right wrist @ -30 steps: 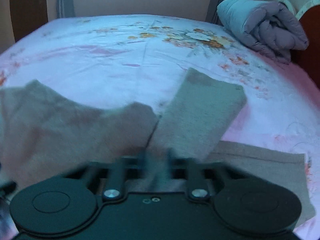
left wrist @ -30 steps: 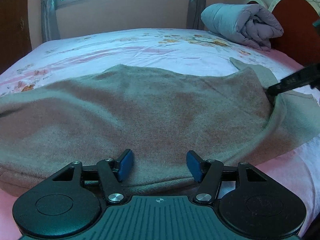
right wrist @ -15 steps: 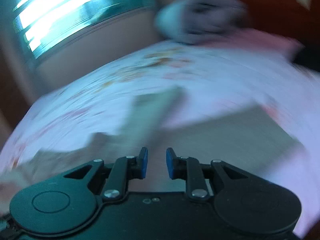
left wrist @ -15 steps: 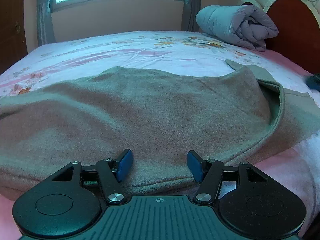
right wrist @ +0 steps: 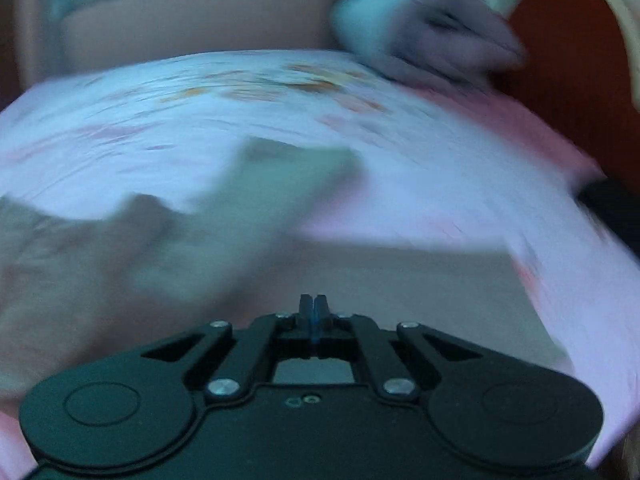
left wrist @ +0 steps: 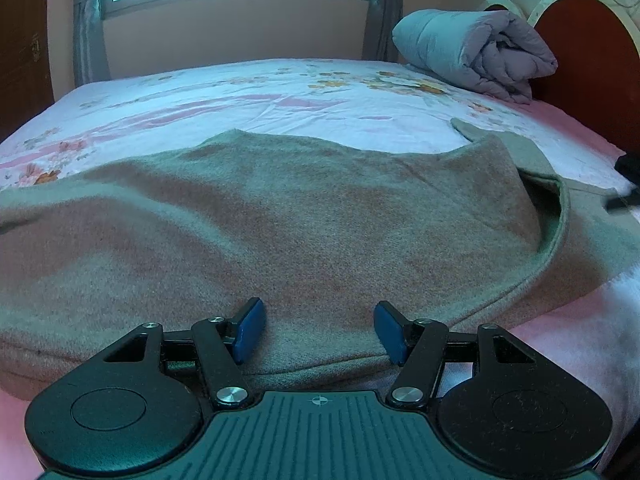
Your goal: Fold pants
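Pants (left wrist: 280,232) are spread along the bed's (left wrist: 240,96) near edge, mid-fold. Left hand-held gripper (left wrist: 316,330) is held half-open, empty; right hand-held gripper (right wrist: 314,312) is pinched shut on nothing. Regrasp probably needed next.

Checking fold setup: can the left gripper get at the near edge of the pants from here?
Probably yes. The left gripper stands open over the pants, whose near edge lies just below its pads, with nothing between.
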{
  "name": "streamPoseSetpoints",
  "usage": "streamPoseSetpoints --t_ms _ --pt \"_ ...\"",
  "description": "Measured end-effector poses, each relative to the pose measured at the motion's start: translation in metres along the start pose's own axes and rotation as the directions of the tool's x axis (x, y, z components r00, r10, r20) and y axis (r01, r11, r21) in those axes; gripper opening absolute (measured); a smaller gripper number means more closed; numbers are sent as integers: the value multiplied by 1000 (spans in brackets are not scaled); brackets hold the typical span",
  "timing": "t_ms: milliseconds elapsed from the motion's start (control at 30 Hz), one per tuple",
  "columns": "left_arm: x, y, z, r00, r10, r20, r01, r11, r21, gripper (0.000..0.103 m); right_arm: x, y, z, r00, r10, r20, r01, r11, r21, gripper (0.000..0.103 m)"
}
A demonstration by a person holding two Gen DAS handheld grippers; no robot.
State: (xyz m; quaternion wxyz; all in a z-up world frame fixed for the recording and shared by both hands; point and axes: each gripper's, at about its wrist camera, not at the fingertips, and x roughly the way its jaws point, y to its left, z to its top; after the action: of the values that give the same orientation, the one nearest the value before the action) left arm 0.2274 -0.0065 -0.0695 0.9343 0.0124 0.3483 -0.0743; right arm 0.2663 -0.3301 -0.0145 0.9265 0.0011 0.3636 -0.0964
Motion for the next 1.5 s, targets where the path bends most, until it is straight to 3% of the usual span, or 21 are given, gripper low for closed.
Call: streamPoseSetpoints --t_ms 67,100,167,267,333,400,500,533,567,633,700,767,833,900,1000,1067,1233,1333,1367,1400,1500 --pt "0 -2 -1 1000 2 7 -2 1000 9 62 -18 -6 -11 998 28 63 -28 1000 -5 1" --pt "0 -2 -2 1000 4 10 -4 1000 11 62 -29 1 -8 992 58 109 -56 998 -20 19" --pt "0 -3 -1 1000 6 6 -6 1000 9 62 -36 13 5 978 162 135 -161 987 -22 34" --pt "0 -1 1 1000 -4 -4 4 1000 0 62 -22 57 26 971 218 103 -205 971 -123 33" --pt "0 0 2 1000 -9 -8 9 1000 -4 62 -5 82 34 983 180 41 -168 964 -207 31" --pt "0 0 2 1000 -8 -8 8 1000 -6 63 13 108 34 999 49 -13 -51 946 -321 33" --pt "1 -2 1 1000 -1 -4 1 1000 -4 63 33 121 31 997 20 -80 -49 924 -379 36" --pt "1 -2 1 1000 -1 -4 1 1000 -3 63 37 125 29 998 -18 -62 -10 903 -431 33" --pt "1 -1 1 1000 -3 -5 3 1000 -3 63 37 121 29 998 -33 -45 10 900 -436 0" --pt "1 0 1 1000 -9 -7 9 1000 -2 63 30 92 33 996 -88 12 87 935 -344 0" --pt "1 1 1 1000 -15 -5 15 1000 0 63 16 44 28 994 -103 31 107 985 -138 0" --pt "1 0 0 1000 -12 0 12 1000 6 63 6 -13 2 986 -167 -10 167 984 65 0" --pt "0 -1 -1 1000 -10 5 10 1000 11 63 -5 -34 -20 995 -93 -19 95 990 109 0" --pt "0 -1 -2 1000 -9 10 9 1000 14 64 -24 -20 -18 997 -49 58 45 997 62 22" --pt "0 0 0 1000 -11 0 11 1000 6 64 -36 26 4 989 88 120 -86 996 -23 40" --pt "0 1 1 1000 -16 -4 16 1000 -5 64 -31 63 17 984 125 124 -110 986 -126 43" --pt "0 1 0 1000 -17 2 17 1000 -14 64 5 125 24 1000 15 4 -12 937 -350 40" --pt "0 2 -1 1000 -20 5 20 1000 -14 64 19 139 18 994 -105 7 98 898 -428 40" --pt "0 2 -1 1000 -23 5 23 1000 -13 64 26 140 21 992 -126 1 114 893 -436 35" --pt "0 3 -1 1000 -26 4 26 1000 -12 64 33 138 24 990 -140 -18 118 889 -443 4" --pt "-1 6 0 999 -42 5 42 999 -21 64 40 110 33 992 -107 -60 80 936 -344 0"
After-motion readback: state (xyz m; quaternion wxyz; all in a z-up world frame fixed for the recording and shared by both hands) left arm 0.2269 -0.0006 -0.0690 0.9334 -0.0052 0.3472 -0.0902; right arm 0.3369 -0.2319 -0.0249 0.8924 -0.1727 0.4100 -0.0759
